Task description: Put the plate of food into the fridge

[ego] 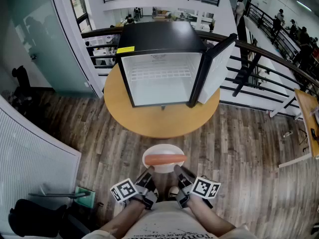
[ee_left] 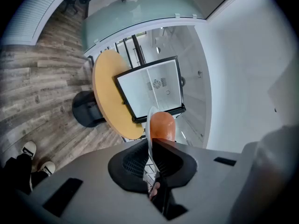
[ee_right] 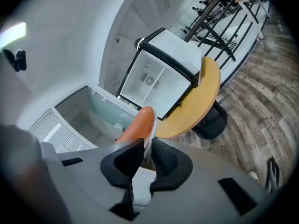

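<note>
Plate (ego: 162, 148) hangs clamped between your left hand-held gripper (ego: 151, 171) and right hand-held gripper (ego: 177, 170), with the open fridge (ego: 159, 78) at twelve o'clock not yet reached.

Shows a round tan table (ego: 149, 126) standing on a dark pedestal base (ee_left: 86, 108) on the grey-brown plank floor (ego: 239, 148), with a black mini fridge (ego: 154, 36) directly on its top toward the far edge, door (ego: 217, 66) swung open to the right
</note>
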Motion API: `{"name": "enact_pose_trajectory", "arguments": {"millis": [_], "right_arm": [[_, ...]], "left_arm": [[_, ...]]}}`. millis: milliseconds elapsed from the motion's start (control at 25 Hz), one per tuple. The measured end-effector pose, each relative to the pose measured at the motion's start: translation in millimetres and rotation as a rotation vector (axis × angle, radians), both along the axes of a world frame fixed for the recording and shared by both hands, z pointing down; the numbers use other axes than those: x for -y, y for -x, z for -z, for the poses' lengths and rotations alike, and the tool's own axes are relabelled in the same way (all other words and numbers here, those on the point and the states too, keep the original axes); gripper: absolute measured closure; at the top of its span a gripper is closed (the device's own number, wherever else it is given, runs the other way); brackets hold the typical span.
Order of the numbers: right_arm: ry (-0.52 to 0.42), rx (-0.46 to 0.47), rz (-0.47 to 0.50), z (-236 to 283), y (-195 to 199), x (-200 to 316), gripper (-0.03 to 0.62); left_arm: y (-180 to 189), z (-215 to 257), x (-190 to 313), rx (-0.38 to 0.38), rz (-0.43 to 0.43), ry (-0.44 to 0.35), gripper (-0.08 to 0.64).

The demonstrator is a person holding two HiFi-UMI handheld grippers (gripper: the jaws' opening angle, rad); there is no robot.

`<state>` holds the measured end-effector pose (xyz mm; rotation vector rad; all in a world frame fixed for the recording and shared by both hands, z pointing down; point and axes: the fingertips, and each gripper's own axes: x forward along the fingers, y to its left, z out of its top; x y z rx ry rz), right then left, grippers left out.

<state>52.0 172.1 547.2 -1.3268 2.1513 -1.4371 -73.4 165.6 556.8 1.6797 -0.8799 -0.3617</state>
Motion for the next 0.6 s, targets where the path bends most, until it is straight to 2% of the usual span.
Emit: {"name": "enact_pose_trajectory", "arguments": {"millis": [120,240,400,520,600], "right_arm": [[-0.001,0.0,-0.001,1,1,2,0.525],[-0.002,-0.001,-0.001,1,3,4,0.525],[-0.006,0.003,-0.003,2,7,7,0.525],[-0.01,0.016,-0.008,1,13,8,0.525],[-0.012,0.012,-0.01,0,18,9,0.525]], "left_arm": [[1,1,2,0.006,-0.004,-0.006,0.522],[-1,2,3,-0.045,0.008,0.018,0.522],[5,2,6,-0.033,0.006,0.012,0.522],[8,3,7,-0.076,0.016,0.033,0.522],[13,1,9,-0.069,0.011,0.035,0.522]]}}
